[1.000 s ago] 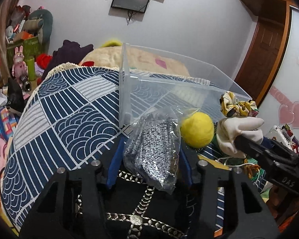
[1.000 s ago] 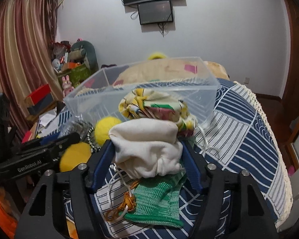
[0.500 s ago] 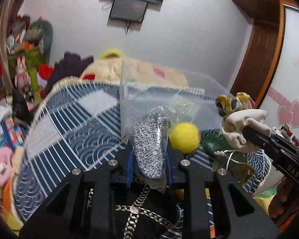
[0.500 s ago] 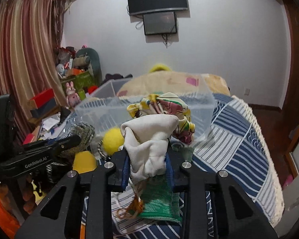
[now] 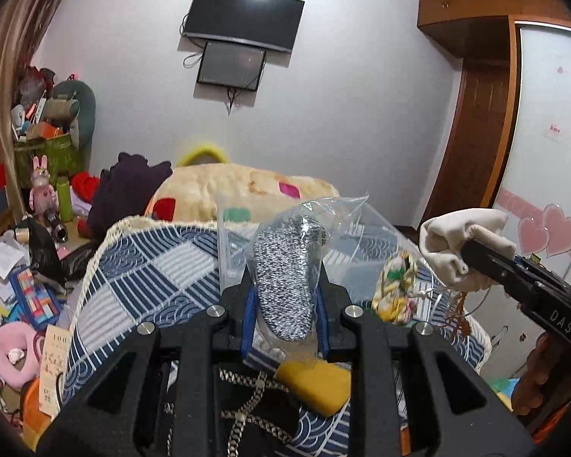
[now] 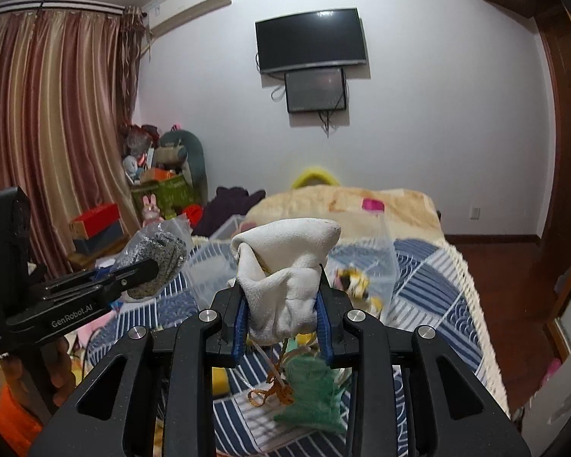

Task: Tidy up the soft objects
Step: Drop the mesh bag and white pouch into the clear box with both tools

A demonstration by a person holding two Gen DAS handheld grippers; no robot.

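Note:
My left gripper (image 5: 285, 304) is shut on a grey speckled knit item in a clear plastic bag (image 5: 285, 266) and holds it raised above the bed. It also shows in the right wrist view (image 6: 152, 266). My right gripper (image 6: 281, 316) is shut on a cream cloth pouch (image 6: 285, 266), lifted off the bed; it shows at the right of the left wrist view (image 5: 460, 243). The clear plastic bin (image 6: 384, 262) stands behind both. A yellow floral fabric piece (image 5: 396, 293) lies by the bin. A green knit item (image 6: 312, 392) and a yellow ball (image 5: 316, 381) lie below.
The bed has a blue and white patterned cover (image 5: 133, 278) with a fringed edge. A cream blanket (image 5: 247, 190) lies behind the bin. Toys and clutter (image 5: 38, 190) fill the floor at the left. A wooden door (image 5: 472, 144) stands at the right.
Both grippers have closed on their items and lifted them up off the bed. The floral fabric piece stayed behind by the bin.

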